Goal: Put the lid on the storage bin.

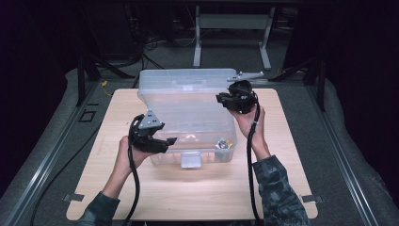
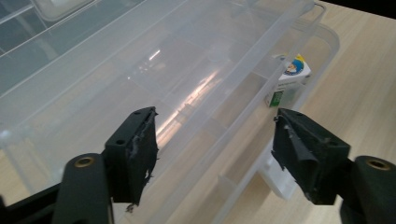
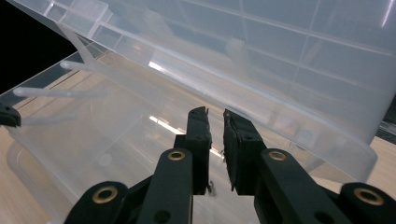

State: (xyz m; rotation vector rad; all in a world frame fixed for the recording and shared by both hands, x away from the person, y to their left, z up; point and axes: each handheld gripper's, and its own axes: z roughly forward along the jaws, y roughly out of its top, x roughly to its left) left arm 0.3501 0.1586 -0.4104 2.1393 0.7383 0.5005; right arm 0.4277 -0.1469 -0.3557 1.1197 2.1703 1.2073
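Clear plastic box (image 1: 188, 117) on surface (image 1: 188, 188), lid raised; left gripper (image 1: 162, 141) fingers released, right gripper (image 1: 221, 98) fingers clenched on lid (image 3: 280, 70) edge.

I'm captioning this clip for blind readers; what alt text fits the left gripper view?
The left gripper, jaws open, hovers at a clear plastic compartment box on a light wooden table. A small white printed packet lies in a corner compartment.

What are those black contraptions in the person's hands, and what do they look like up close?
Two hand-held grippers: the left gripper and right gripper are black, each with two blocky jaws on arms with brass-coloured rivets. A grey three-cornered plate tops each, and a thick black cable trails from each. The sleeves are dark camouflage.
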